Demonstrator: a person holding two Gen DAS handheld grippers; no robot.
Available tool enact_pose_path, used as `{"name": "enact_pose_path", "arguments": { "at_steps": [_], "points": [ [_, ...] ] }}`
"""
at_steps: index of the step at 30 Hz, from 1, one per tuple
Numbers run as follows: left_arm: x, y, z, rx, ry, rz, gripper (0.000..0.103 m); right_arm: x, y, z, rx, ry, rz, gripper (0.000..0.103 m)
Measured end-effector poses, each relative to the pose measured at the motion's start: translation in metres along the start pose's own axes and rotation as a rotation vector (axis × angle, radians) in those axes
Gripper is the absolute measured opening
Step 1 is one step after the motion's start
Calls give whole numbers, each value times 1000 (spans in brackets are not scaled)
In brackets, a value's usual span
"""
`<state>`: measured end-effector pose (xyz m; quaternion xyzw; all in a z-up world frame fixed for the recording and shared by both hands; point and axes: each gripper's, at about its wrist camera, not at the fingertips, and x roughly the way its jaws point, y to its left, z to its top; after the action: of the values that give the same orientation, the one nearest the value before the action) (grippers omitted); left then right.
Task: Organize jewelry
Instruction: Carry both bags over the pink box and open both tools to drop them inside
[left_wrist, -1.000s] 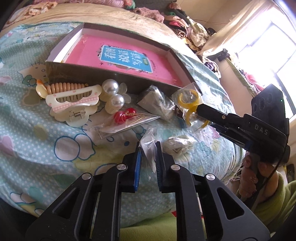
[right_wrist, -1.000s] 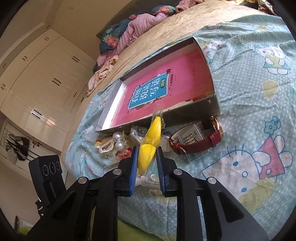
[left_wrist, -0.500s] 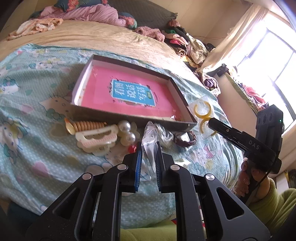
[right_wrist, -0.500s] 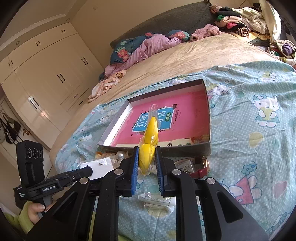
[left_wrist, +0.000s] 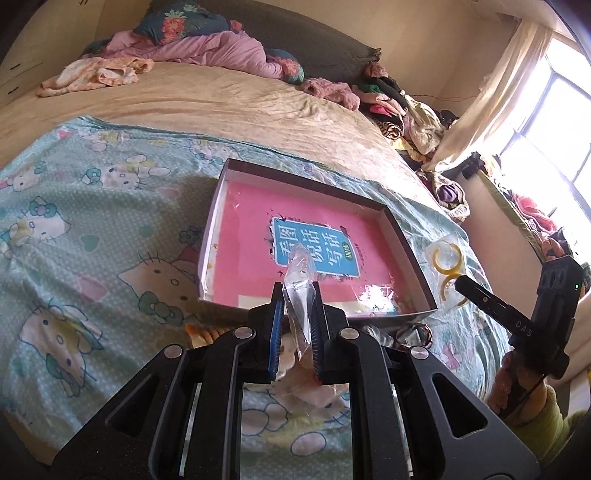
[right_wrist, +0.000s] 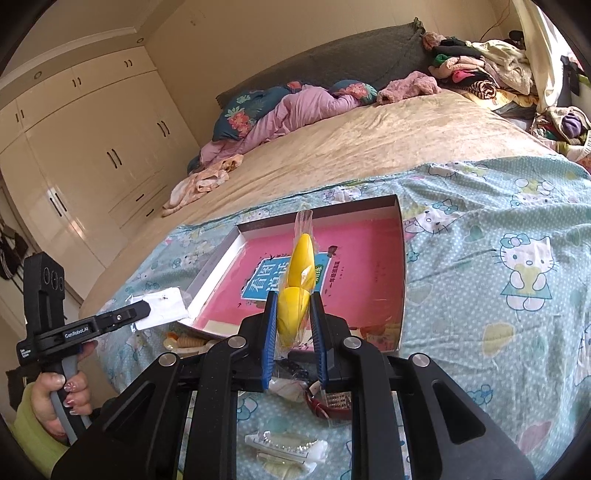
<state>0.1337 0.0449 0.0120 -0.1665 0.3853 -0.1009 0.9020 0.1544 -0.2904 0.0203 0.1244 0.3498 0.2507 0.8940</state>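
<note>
Left tongs (left_wrist: 297, 314) tilted down, pinching clear packet (left_wrist: 300, 275) | right tongs (right_wrist: 293, 325) tilted down, clamping yellow hoops (right_wrist: 297, 280)

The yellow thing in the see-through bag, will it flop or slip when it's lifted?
The clear bag probably flops: its empty top stands loose above the right gripper. The yellow hoops inside look stiff and light. The glossy plastic might slip, though the pads squeeze it firmly.
</note>
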Motion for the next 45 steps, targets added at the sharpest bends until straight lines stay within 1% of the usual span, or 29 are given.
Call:
{"name": "enact_pose_path", "arguments": {
  "at_steps": [6,12,16,25,35,38,40,41,42,45],
  "points": [
    [17,5,10,-2,-6,30,7,12,-9,2,5,3,-20,17],
    [34,4,20,11,-9,22,7,24,-17,2,12,12,-43,17],
    [49,6,26,2,6,18,7,32,-22,4,14,16,-55,17],
    [73,15,24,-18,45,11,7,53,-27,6,27,40,-63,17],
    [81,26,16,-45,76,24,7,67,-29,6,25,53,-83,17],
    [80,25,15,-43,80,26,9,67,-35,5,50,59,-100,19],
    [80,25,14,-39,84,29,16,66,-38,4,64,64,-106,19],
    [80,25,14,-39,86,29,18,65,-40,3,69,67,-111,23],
    [80,25,14,-41,88,29,19,64,-41,2,76,66,-116,30],
    [79,24,13,-38,89,29,20,59,-42,1,80,60,-128,35]
  ]
}}
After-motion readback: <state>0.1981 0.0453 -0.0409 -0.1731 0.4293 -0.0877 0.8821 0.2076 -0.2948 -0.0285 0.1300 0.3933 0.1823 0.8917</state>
